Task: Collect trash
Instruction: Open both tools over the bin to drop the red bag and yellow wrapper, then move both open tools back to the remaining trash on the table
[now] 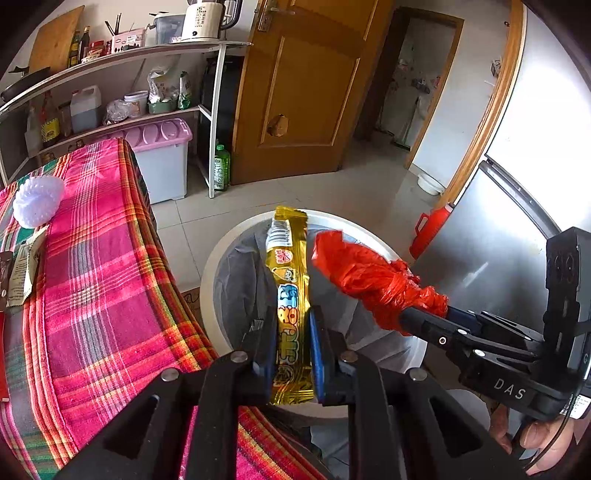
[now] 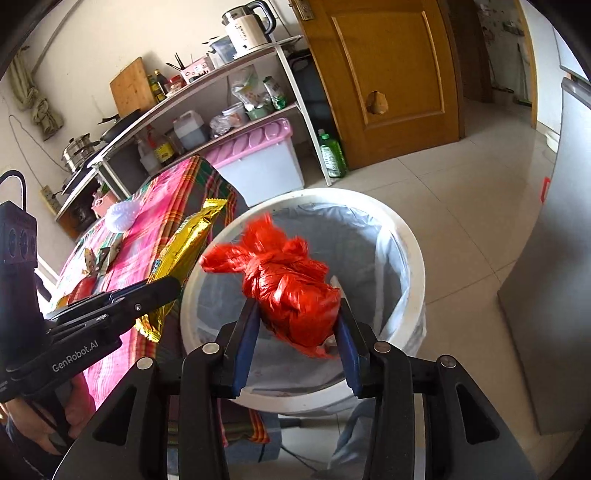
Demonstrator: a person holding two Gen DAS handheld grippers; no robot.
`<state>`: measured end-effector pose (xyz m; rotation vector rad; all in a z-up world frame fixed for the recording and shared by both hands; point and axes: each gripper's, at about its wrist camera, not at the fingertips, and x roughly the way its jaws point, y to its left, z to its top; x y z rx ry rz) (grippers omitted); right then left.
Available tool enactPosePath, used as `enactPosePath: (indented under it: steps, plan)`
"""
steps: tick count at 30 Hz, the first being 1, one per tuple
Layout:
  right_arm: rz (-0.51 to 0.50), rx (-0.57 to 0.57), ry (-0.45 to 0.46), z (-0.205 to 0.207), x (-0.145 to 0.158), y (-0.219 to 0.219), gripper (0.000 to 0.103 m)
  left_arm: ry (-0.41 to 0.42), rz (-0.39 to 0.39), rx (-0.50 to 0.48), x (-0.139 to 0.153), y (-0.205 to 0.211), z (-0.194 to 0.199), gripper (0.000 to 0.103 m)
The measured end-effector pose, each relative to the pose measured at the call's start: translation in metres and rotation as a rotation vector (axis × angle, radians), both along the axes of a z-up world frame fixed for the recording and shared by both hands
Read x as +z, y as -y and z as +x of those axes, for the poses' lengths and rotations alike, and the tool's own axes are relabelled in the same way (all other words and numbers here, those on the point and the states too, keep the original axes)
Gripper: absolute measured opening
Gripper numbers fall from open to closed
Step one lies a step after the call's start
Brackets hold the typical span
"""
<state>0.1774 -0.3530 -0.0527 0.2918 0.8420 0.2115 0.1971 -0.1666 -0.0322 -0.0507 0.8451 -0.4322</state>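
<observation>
Left hand-held gripper (image 1: pixel 291 354): jaws clamped on a gold snack wrapper (image 1: pixel 290 295), which stands lengthwise between the blue pads, its far end over the near rim of the bin. Right hand-held gripper (image 2: pixel 297 332): jaws closed on a knotted red plastic bag (image 2: pixel 288 284), held above the open mouth of the bin. The two tools hang side by side, the right one just right of the wrapper, well apart from the worktop edge.

White round bin (image 2: pixel 417 258): on the floor, touching or just beside the worktop corner; lined with a grey-white bag (image 2: pixel 369 236); whether anything lies in the liner cannot be told.

Worktop (image 1: pixel 103 266): covered in a pink plaid cloth hanging over the edge. On it: a white foam fruit net (image 1: pixel 37 201) and a printed paper wrapper (image 1: pixel 24 273), both well back from the bin.

Floor (image 2: pixel 461 206): pale tiles, open room right of and beyond the bin up to a grey fridge (image 1: pixel 517 155).

Far wall: white shelf rack (image 1: pixel 210 122) with bottles, jars and a kettle (image 1: pixel 201 20); a pink-lidded storage box (image 1: pixel 162 158) below; a green bottle (image 1: pixel 221 168) beside the wooden door (image 1: pixel 306 85).
</observation>
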Motion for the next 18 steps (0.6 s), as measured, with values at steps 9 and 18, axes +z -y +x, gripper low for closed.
enactPosePath:
  steps: [9,18]
  plan:
    - [-0.001,-0.004,0.005,0.000,-0.002,0.001,0.046,-0.023,-0.009,0.012,-0.004,-0.005,0.001,0.029]
    - [0.000,0.021,0.058,-0.011,0.017,-0.008,0.046,0.024,-0.048,0.032,0.010,-0.022,-0.011,0.029]
